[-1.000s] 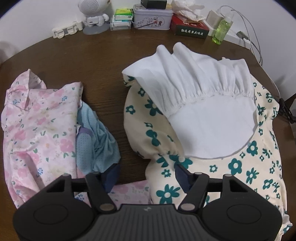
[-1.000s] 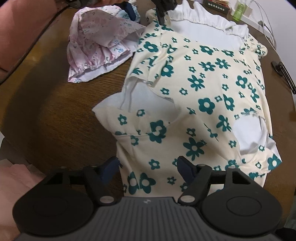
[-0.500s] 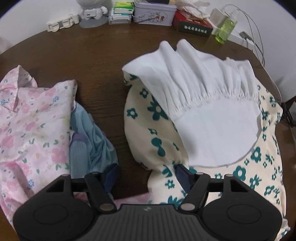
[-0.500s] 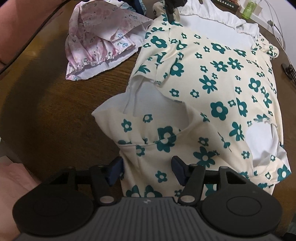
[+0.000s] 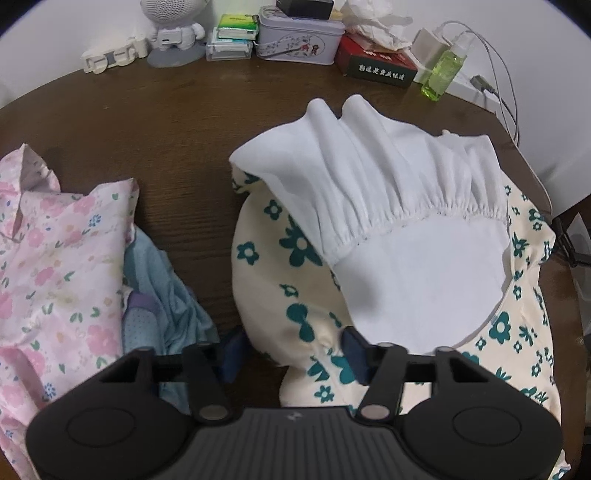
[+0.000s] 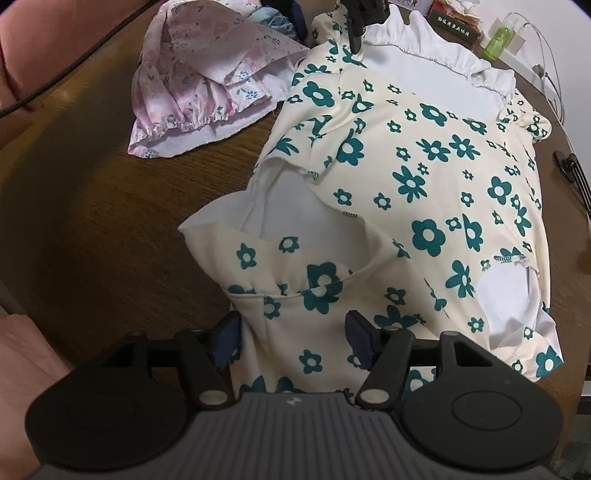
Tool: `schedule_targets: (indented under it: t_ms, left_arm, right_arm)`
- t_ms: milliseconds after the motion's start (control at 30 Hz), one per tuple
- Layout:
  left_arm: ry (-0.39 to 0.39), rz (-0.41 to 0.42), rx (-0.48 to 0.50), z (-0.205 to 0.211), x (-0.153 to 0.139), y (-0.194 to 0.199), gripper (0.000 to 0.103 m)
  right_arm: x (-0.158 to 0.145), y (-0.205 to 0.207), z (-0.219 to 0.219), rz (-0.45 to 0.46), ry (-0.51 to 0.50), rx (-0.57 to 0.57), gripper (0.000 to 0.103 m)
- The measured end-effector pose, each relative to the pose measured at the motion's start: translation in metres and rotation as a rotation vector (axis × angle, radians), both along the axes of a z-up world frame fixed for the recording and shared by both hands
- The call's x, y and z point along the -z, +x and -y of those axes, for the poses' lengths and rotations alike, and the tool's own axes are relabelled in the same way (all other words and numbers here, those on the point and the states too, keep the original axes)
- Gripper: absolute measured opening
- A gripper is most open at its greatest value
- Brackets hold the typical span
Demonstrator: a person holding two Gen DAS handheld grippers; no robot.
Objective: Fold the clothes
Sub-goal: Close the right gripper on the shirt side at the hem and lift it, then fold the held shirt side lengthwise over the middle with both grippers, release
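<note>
A cream dress with teal flowers (image 5: 266, 280) lies spread on the brown table (image 5: 177, 125), its white ruffled lining (image 5: 399, 192) turned up at the far end. My left gripper (image 5: 293, 350) points down over the dress's near corner. Its jaws are closing, with a bunch of cream cloth between them; the left pad still stands just off the cloth. It also shows as a black finger at the top of the right wrist view. My right gripper (image 6: 293, 339) straddles the other end of the dress (image 6: 424, 177), its pads apart and the cloth lying between them.
A pink floral garment (image 5: 55, 277) and a blue one (image 5: 166, 295) lie left of the dress. Along the back wall stand a white figure (image 5: 170, 33), a tin (image 5: 299, 40), a red box (image 5: 376, 66), a green bottle (image 5: 441, 74) and cables (image 5: 498, 88).
The left jaws have drawn closer together around the dress's corner. The right jaws have narrowed a little and sit closer to the dress's edge. The clothes lie as before.
</note>
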State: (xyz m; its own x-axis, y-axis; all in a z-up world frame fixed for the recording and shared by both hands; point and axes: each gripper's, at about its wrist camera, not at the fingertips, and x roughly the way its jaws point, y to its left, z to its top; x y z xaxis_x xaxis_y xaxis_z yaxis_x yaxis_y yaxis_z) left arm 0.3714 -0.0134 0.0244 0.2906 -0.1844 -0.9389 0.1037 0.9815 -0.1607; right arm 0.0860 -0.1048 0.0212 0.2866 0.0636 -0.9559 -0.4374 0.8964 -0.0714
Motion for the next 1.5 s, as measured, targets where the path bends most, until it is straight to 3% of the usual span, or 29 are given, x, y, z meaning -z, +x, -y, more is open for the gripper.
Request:
schedule_targets:
  t_ms: [167,267,367,567,933,1133,1333,1500]
  left_arm:
    - [0.001,-0.001,-0.023,0.004,0.0,-0.001,0.04]
    - [-0.013,0.003,-0.032,0.003,0.0,-0.001,0.032]
    - [-0.033,0.007,-0.045,0.0,-0.001,0.0,0.031]
    - [-0.031,0.039,-0.047,-0.002,-0.004,-0.001,0.016]
    - [-0.034,0.113,-0.062,-0.003,-0.02,-0.005,0.004]
    - [-0.031,0.16,-0.046,0.014,-0.045,-0.006,0.004]
    - [0.022,0.23,0.024,0.074,-0.08,0.001,0.004]
    - [0.107,0.223,0.075,0.135,-0.064,0.009,0.004]
  right_arm:
    - [-0.003,-0.002,-0.002,-0.006,0.027,-0.002,0.046]
    - [-0.004,-0.001,-0.003,-0.018,0.045,0.007,0.033]
    - [-0.005,-0.001,-0.003,-0.023,0.051,0.017,0.025]
    - [-0.007,0.004,0.002,-0.036,0.063,0.058,0.007]
    - [-0.023,0.003,0.014,0.001,0.146,0.064,0.005]
    - [-0.037,0.002,0.042,0.018,0.288,0.131,0.005]
    - [-0.044,0.001,0.101,0.029,0.483,0.297,0.005]
    - [-0.03,-0.001,0.147,0.019,0.519,0.418,0.005]
